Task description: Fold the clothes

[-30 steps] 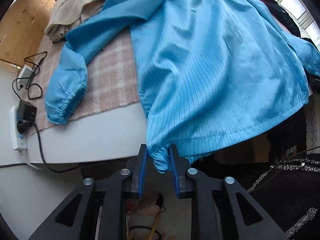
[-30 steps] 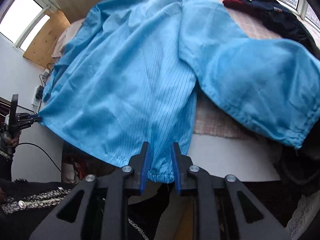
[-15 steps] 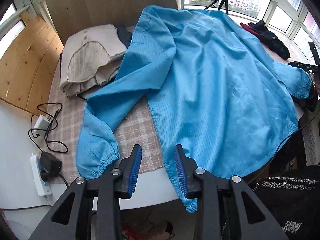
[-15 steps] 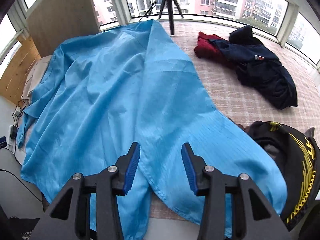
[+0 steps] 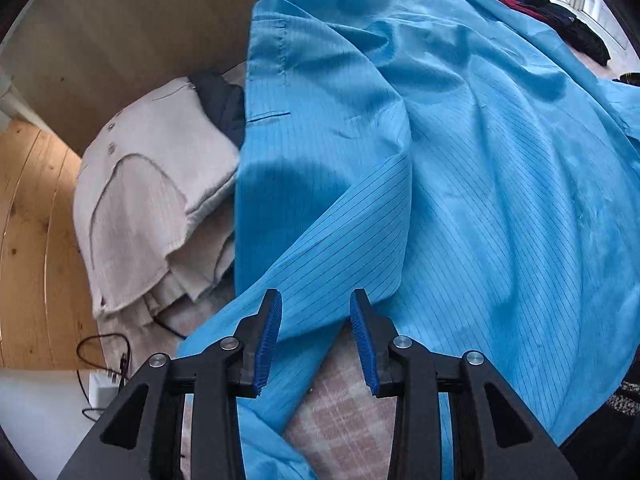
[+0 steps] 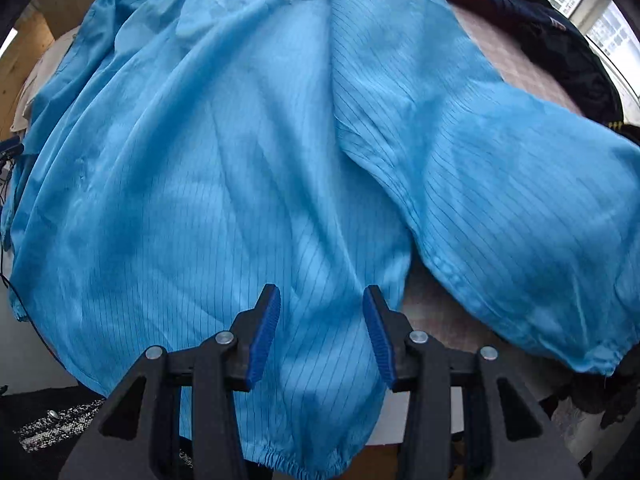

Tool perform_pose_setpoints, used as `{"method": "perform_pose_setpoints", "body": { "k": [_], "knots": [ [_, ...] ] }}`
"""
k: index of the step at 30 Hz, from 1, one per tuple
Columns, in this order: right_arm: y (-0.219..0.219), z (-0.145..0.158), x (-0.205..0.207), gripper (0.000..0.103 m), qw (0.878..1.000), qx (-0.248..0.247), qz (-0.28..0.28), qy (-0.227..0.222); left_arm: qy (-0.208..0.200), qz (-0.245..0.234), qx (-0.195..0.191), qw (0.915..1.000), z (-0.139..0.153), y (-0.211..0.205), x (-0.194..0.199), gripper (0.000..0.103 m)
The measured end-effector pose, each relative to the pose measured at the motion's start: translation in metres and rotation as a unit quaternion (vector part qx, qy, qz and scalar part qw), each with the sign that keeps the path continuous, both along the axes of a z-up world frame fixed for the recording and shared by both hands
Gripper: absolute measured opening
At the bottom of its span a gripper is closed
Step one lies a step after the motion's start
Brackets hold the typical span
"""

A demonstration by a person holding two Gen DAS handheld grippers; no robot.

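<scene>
A bright blue pinstriped jacket [image 5: 480,168] lies spread over the checked table cover, and it fills the right wrist view as well, jacket [image 6: 224,160]. Its left sleeve [image 5: 320,264] runs down toward my left gripper [image 5: 316,336], which is open and hovers just over that sleeve near the armpit. My right gripper [image 6: 320,328] is open above the lower body panel, close to the elastic hem [image 6: 296,464] hanging off the table edge. The right sleeve [image 6: 520,208] slants away to the right, ending in an elastic cuff [image 6: 600,360].
A folded cream knit garment [image 5: 152,208] on a stack sits left of the jacket, with a dark piece [image 5: 224,104] behind it. Cables [image 5: 104,352] lie at the lower left. Dark and red clothes [image 6: 540,28] are piled at the far right by the window.
Both grippers let go of the hem corners and opened. They then moved forward and lower over the jacket, the left toward the left sleeve, the right over the lower body panel.
</scene>
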State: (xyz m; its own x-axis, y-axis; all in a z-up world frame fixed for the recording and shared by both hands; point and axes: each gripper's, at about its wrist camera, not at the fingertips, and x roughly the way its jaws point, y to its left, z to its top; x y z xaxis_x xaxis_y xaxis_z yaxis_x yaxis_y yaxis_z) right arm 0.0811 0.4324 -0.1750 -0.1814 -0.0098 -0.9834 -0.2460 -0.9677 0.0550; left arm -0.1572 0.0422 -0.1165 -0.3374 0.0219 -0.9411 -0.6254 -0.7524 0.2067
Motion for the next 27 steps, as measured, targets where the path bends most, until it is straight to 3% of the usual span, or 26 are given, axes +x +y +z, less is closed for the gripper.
{"method": "perform_pose_setpoints", "body": {
  "k": [4, 6, 8, 10, 12, 13, 14, 16, 17, 19, 22, 27],
  "knots": [
    [0.013, 0.003, 0.018, 0.043, 0.999, -0.013, -0.037, 0.007, -0.039, -0.022, 0.006, 0.9990, -0.016, 0.009, -0.009, 0.028],
    [0.014, 0.005, 0.022, 0.043, 0.999, -0.014, -0.040, 0.013, -0.043, -0.016, 0.018, 0.9988, -0.014, 0.002, -0.012, 0.002],
    [0.015, 0.005, 0.024, 0.042, 0.999, -0.015, -0.040, 0.017, -0.042, -0.005, 0.034, 0.9985, -0.009, -0.007, -0.014, 0.000],
    [0.016, 0.004, 0.026, 0.042, 0.999, -0.019, -0.040, 0.016, -0.011, 0.027, 0.019, 0.9994, 0.001, -0.024, -0.019, 0.000],
    [0.017, 0.003, 0.027, 0.043, 0.999, -0.023, -0.040, 0.016, 0.035, 0.103, -0.018, 0.9939, 0.012, -0.053, -0.028, 0.000],
    [0.017, 0.003, 0.028, 0.043, 0.999, -0.025, -0.040, 0.016, 0.039, 0.135, -0.016, 0.9900, 0.018, -0.068, -0.030, 0.000],
    [0.018, 0.002, 0.029, 0.043, 0.999, -0.028, -0.040, 0.015, 0.017, 0.151, 0.018, 0.9882, 0.024, -0.082, -0.025, 0.000],
    [0.019, 0.001, 0.031, 0.043, 0.999, -0.032, -0.039, 0.015, -0.021, 0.137, 0.074, 0.9876, 0.028, -0.088, -0.001, 0.002],
    [0.021, 0.000, 0.032, 0.043, 0.998, -0.033, -0.043, 0.015, -0.036, 0.122, 0.086, 0.9882, 0.027, -0.086, 0.012, 0.010],
    [0.031, -0.004, 0.034, 0.043, 0.997, -0.036, -0.064, 0.017, -0.060, 0.098, 0.086, 0.9896, 0.015, -0.069, 0.032, 0.023],
    [0.047, -0.010, 0.035, 0.043, 0.994, -0.046, -0.098, 0.021, -0.096, 0.087, 0.098, 0.9867, -0.008, -0.043, 0.045, 0.026],
    [0.064, -0.005, 0.041, 0.043, 0.988, -0.072, -0.131, 0.040, -0.116, 0.068, 0.063, 0.9889, -0.036, -0.017, 0.057, 0.031]
  ]
}}
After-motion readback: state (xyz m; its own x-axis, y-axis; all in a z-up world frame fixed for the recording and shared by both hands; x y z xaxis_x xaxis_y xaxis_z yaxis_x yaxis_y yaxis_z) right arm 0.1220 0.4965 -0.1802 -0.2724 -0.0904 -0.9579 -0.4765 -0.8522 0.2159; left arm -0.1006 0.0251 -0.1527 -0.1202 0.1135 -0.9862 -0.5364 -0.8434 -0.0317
